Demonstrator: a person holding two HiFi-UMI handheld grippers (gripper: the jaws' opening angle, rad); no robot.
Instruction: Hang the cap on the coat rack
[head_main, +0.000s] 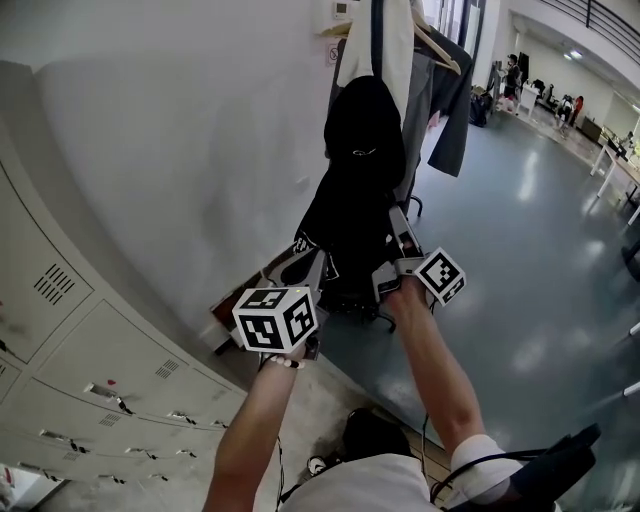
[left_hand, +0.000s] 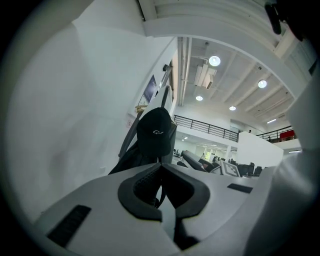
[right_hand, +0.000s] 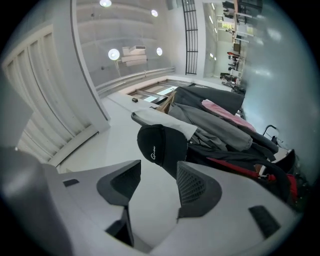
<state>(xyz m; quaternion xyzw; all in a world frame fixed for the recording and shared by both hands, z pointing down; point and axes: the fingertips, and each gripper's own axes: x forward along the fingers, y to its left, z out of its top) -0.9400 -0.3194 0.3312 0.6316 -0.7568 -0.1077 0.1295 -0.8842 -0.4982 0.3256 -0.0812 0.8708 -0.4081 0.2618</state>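
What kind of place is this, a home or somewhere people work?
Probably a large shared workplace, not a home. Metal lockers line the wall, a coat rack loaded with jackets and a black cap stands by it, and desks with people are at the far end.

This is a large open-plan workplace, an office hall by the look of it. Grey metal lockers (head_main: 90, 370) line a white wall (head_main: 200, 130) beside a loaded coat rack (head_main: 400, 90). A glossy blue-grey floor (head_main: 530, 250) runs to distant desks (head_main: 615, 165) with people at them. A railing (left_hand: 205, 127) edges an upper gallery under round ceiling lights (left_hand: 214, 61).
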